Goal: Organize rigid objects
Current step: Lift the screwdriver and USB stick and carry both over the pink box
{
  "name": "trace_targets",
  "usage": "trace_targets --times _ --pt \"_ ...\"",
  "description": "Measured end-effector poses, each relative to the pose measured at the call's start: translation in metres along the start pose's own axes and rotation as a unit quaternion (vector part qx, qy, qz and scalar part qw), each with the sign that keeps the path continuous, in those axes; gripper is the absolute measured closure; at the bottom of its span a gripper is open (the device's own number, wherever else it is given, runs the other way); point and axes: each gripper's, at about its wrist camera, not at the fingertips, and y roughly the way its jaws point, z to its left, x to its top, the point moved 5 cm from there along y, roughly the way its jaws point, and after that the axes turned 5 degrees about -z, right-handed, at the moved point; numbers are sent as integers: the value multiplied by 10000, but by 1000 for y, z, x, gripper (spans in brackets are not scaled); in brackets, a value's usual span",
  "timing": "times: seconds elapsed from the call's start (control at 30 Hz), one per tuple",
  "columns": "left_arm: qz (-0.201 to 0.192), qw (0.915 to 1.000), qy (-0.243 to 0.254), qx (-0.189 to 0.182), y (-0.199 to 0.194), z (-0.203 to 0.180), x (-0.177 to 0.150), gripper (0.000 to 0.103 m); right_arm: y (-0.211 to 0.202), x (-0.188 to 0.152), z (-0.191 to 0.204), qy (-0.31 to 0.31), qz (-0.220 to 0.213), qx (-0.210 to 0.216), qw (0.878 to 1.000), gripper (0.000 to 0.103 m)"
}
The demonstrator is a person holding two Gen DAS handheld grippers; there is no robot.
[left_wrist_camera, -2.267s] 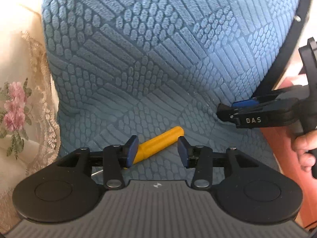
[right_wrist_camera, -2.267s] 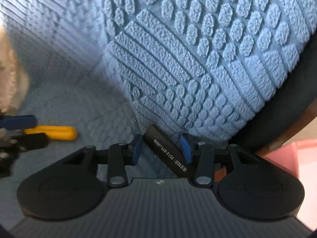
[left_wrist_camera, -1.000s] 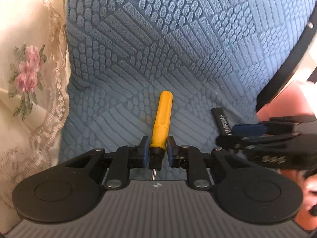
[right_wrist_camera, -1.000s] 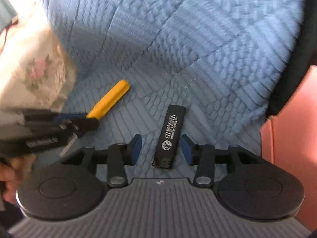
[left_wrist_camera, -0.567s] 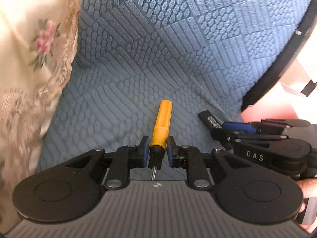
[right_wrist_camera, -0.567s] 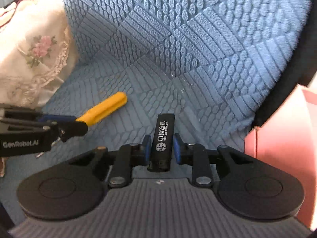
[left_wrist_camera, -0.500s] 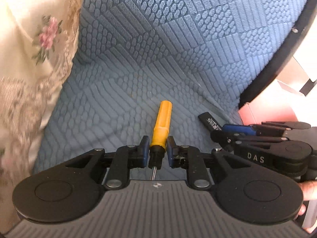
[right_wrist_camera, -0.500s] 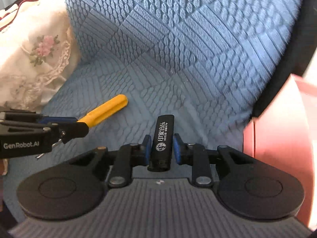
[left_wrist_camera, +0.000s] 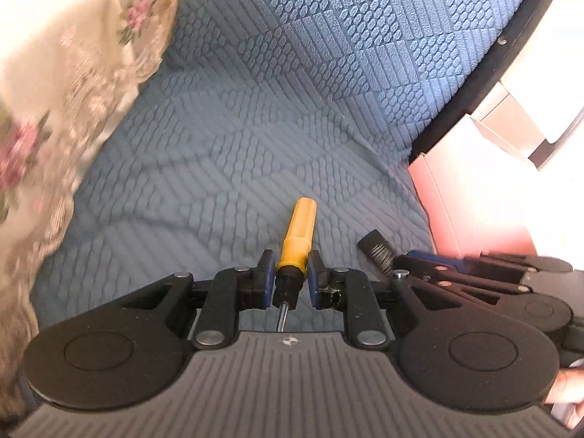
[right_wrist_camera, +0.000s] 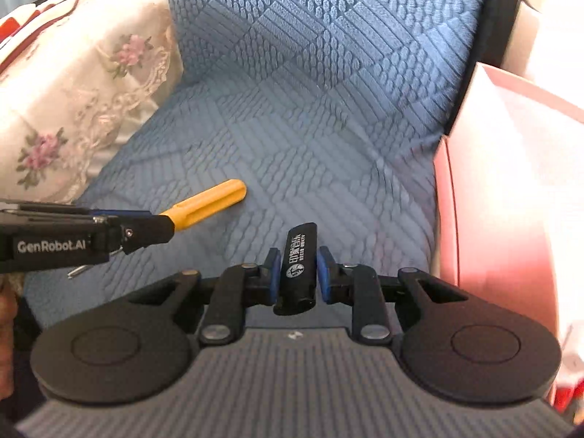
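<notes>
My left gripper (left_wrist_camera: 291, 268) is shut on a yellow-handled screwdriver (left_wrist_camera: 298, 233), its handle pointing forward and its metal shaft back toward the camera, held above the blue seat. My right gripper (right_wrist_camera: 299, 268) is shut on a black rectangular lighter with white print (right_wrist_camera: 299, 259), held lengthwise between the blue pads. In the right wrist view the left gripper (right_wrist_camera: 160, 228) shows at the left with the screwdriver (right_wrist_camera: 208, 206). In the left wrist view the right gripper (left_wrist_camera: 401, 266) shows at the right with the lighter's end (left_wrist_camera: 376, 250).
A blue textured chair cushion (left_wrist_camera: 255, 127) fills the seat and backrest, with a black frame edge (right_wrist_camera: 485, 47) at the right. A cream floral lace cloth (right_wrist_camera: 84, 91) lies to the left. A pink box (right_wrist_camera: 503, 189) stands at the right beside the seat.
Both grippers closed on their objects and lifted them off the cushion. Both views have since drawn back and swung right, with the pink box larger in view.
</notes>
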Motion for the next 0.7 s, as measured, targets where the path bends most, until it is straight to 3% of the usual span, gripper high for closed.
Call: trace_targets --times 0.33,0.6,0.67,0.7 --pt "63 9999 -122 -24 -19 -6 -38 81 -33 -38 2 364 -39 51 9993 95" --pt "245 9996 -82 -85 -3 -8 -36 80 -26 -38 -8 733 -109 22 9972 91" --pt "241 9997 -68 -73 -2 -7 -34 80 -23 -39 -9 699 -91 -86 9975 85" --pt "250 9996 -65 -66 -1 -7 -33 80 -21 -39 -10 708 -79 -108 9974 76"
